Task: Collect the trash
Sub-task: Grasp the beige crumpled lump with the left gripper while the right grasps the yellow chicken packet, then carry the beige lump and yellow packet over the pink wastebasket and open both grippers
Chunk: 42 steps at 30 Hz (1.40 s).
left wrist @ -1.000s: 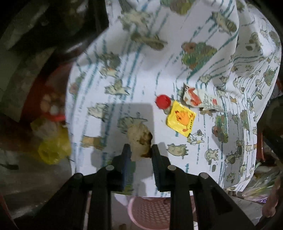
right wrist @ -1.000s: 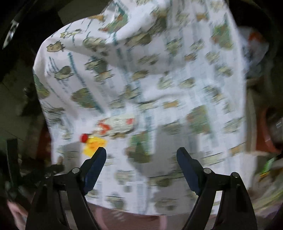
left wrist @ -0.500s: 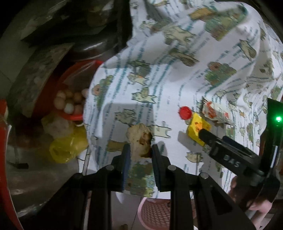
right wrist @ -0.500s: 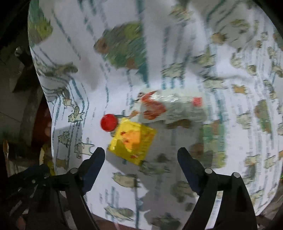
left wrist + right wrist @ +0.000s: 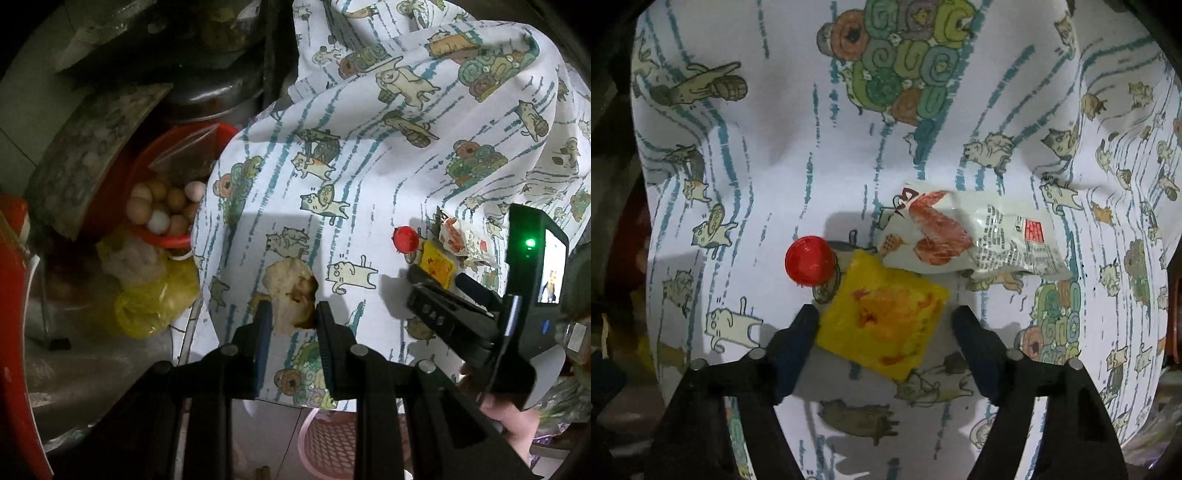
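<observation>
Left gripper (image 5: 291, 317) clamps a crumpled, stained tissue wad (image 5: 290, 291) above the cat-print cloth (image 5: 369, 177). Only the left view shows the red basin of eggs (image 5: 162, 210) beside the cloth. Right gripper (image 5: 884, 325) jaws, just closing, straddle the yellow sachet (image 5: 882, 317); left pad touching, right clear. Red cap (image 5: 809, 260) and white wrapper (image 5: 975, 236) lie adjacent.

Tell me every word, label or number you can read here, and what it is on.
"DAS", faint raised letters, my best reading: on the arm of the right gripper.
White wrapper: black characters and a red label with fine print, too small to read.
Yellow packet: blurred orange print, no readable words.
Red cap: no text visible.
Small screen behind that gripper: unreadable.
</observation>
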Each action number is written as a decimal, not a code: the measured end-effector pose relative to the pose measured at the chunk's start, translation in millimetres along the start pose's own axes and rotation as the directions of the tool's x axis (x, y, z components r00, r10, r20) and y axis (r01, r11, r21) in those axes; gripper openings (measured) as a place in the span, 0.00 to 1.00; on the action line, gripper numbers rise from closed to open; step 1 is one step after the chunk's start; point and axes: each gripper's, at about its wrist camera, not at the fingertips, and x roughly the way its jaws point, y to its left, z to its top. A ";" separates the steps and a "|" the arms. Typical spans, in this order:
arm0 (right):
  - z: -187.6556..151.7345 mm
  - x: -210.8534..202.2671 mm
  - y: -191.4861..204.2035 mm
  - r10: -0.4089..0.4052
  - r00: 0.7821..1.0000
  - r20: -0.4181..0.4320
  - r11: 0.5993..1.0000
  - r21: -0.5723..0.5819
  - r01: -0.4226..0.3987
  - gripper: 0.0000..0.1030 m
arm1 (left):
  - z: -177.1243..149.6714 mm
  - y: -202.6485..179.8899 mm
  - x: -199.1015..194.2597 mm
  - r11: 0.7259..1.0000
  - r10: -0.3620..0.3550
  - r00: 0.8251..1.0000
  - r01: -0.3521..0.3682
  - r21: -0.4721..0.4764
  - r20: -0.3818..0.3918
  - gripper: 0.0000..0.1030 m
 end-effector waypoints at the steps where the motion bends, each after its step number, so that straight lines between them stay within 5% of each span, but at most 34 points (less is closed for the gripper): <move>1: -1.5 -1.5 -3.3 0.007 1.000 -0.005 1.000 0.004 -0.007 0.53 | -0.5 -0.4 -0.3 1.000 0.000 1.000 0.000 0.001 -0.001 0.22; 9: -19.5 -14.2 -47.1 0.211 0.975 -0.071 0.974 0.102 -0.203 0.38 | -10.0 -8.8 -8.2 0.999 0.002 1.000 -0.003 0.035 0.011 0.22; 25: -53.1 -91.9 -102.3 0.195 0.976 0.101 0.980 0.012 -0.197 0.38 | -26.1 -9.9 -33.5 0.997 -0.043 0.994 0.037 0.061 0.104 0.22; 32: -60.7 -115.3 -120.8 0.195 0.968 0.156 0.980 0.019 -0.200 0.38 | -34.5 -14.6 -61.0 0.994 -0.093 0.980 0.081 0.075 0.175 0.22; 35: -62.5 -127.3 -118.5 0.134 0.972 0.191 0.990 0.025 -0.141 0.38 | -28.2 -20.5 -75.3 0.994 -0.092 0.971 0.076 0.080 0.219 0.22; 42: -79.6 -190.4 -118.5 0.231 0.928 0.292 0.965 0.052 -0.257 0.38 | -39.5 -53.2 -134.8 0.981 -0.115 0.944 0.060 0.182 0.310 0.22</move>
